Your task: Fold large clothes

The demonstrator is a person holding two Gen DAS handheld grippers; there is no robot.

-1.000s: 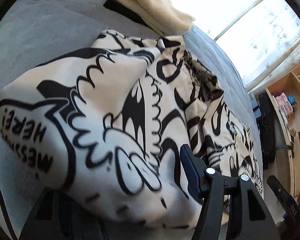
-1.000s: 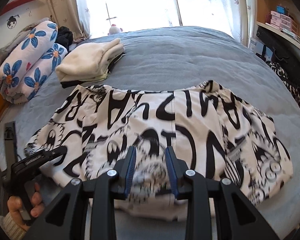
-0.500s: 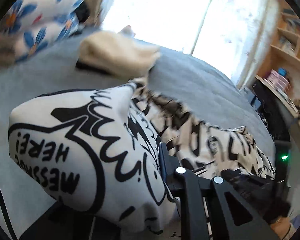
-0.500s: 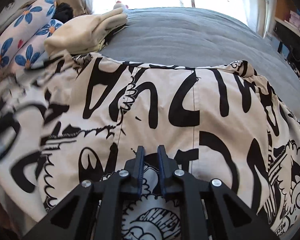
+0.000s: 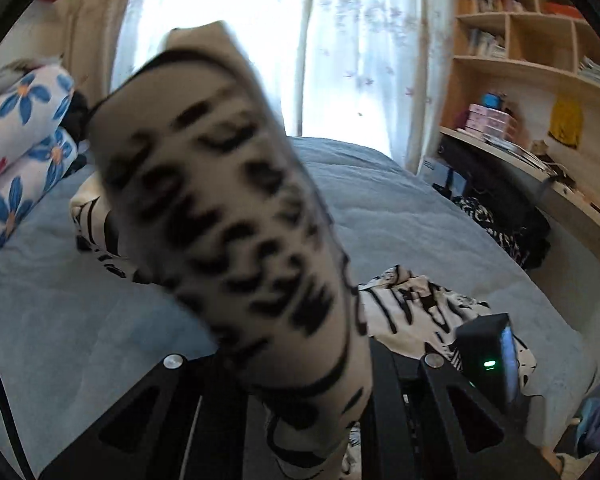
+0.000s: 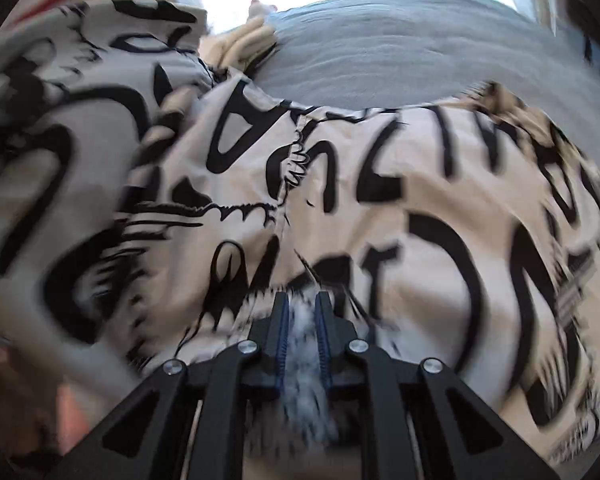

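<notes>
A large cream garment with black cartoon print [image 6: 380,184] lies on the grey bed [image 6: 380,48]. My right gripper [image 6: 302,312] is shut on a fold of its near edge, cloth bunched between the jaws. My left gripper [image 5: 300,380] is shut on another part of the garment [image 5: 236,216] and holds it lifted; the blurred cloth stands up in front of the lens and hides the fingers. The rest of the garment [image 5: 420,308] lies on the bed [image 5: 400,208] below. In the right wrist view the lifted part [image 6: 60,120] rises at the left.
Floral pillows [image 5: 20,140] lie at the bed's left. A folded cream item [image 6: 248,40] sits at the far side. A wooden shelf unit [image 5: 520,60] and desk stand right of the bed. The other gripper's body with a green light [image 5: 490,360] shows at the right.
My left gripper has lifted its part of the garment high off the bed and swung it over. My right gripper has stayed shut on the near edge, with the cloth pulled closer.
</notes>
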